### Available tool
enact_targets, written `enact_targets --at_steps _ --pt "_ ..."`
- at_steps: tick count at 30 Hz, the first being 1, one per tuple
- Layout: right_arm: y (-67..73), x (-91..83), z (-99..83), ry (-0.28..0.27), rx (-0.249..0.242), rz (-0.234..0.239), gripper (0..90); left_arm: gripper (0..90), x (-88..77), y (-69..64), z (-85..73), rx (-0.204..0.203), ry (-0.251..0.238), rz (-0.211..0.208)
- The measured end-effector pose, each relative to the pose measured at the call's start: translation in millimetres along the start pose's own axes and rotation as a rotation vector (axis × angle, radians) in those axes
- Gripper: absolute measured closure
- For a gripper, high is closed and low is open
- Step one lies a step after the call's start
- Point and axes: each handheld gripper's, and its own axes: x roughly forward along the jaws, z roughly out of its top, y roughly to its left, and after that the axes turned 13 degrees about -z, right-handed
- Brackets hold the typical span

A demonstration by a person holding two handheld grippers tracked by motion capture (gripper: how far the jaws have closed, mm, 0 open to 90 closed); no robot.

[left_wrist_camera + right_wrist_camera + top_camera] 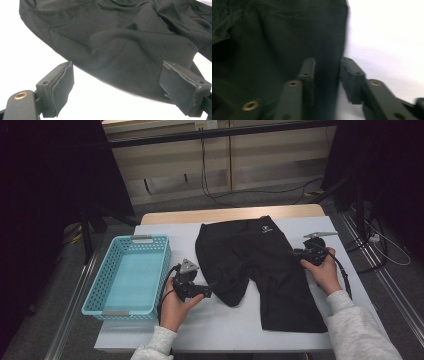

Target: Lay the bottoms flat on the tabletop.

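Black shorts [260,270] flat mid-frame on tabletop [225,330], unfolded, basket [127,275] lower left unfilled; left gripper [117,82] wide open at hem, right gripper [327,75] partly open astride edge, neither gripping

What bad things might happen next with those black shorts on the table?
1. The right gripper has its jaws a little apart around the edge of the black shorts; the cloth may slip free if it lifts now.
2. The left gripper is wide open at the other leg hem, gripping nothing, so a pull from one side alone could bunch the shorts.
3. Dragged cloth might miss the blue basket.
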Motion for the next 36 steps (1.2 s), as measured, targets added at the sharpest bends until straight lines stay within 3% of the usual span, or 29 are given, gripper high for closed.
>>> enact_targets --at_steps 2,3,4,5,8,11,17,28,31,34,36 --pt "7.7 1.1 3.6 0.013 -0.056 -0.024 72.9 12.8 0.8 0.4 -1.7 -0.001 0.004 0.003" --pt "8.2 1.5 4.5 0.014 -0.054 -0.026 78.8 12.8 0.9 0.3 -2.7 0.003 0.012 0.005" --pt "8.1 3.0 4.1 0.016 -0.030 0.015 82.7 12.8 1.2 0.1 -3.1 0.003 0.015 0.005" --pt "7.6 3.5 3.7 0.015 -0.027 0.021 86.0 12.8 1.2 0.2 -3.2 0.002 0.016 0.004" --pt "5.2 2.5 3.6 0.010 -0.044 0.011 88.8 12.8 -0.2 0.4 -2.2 -0.003 0.006 0.003" --pt "0.1 0.4 2.7 0.017 -0.021 0.004 89.3 12.8 0.0 0.7 -1.8 -0.001 0.006 0.000" --pt "-9.1 -4.8 -0.2 0.021 -0.025 -0.028 89.4 12.7 0.8 1.5 -0.1 0.003 0.007 -0.001" --pt "-45.3 -22.8 -16.5 0.019 0.046 -0.108 89.3 12.7 11.8 -1.2 4.3 0.016 0.020 -0.021" --pt "-49.2 -27.0 -19.4 0.015 0.031 -0.139 89.1 12.7 15.0 -3.5 6.9 0.022 0.013 -0.028" --pt "-51.7 -30.1 -22.7 0.012 0.035 -0.147 87.7 12.7 18.4 -4.2 8.0 0.033 0.030 -0.038" --pt "-52.7 -32.4 -23.8 0.011 0.037 -0.165 78.7 12.7 20.6 -5.3 8.4 0.032 0.030 -0.043"
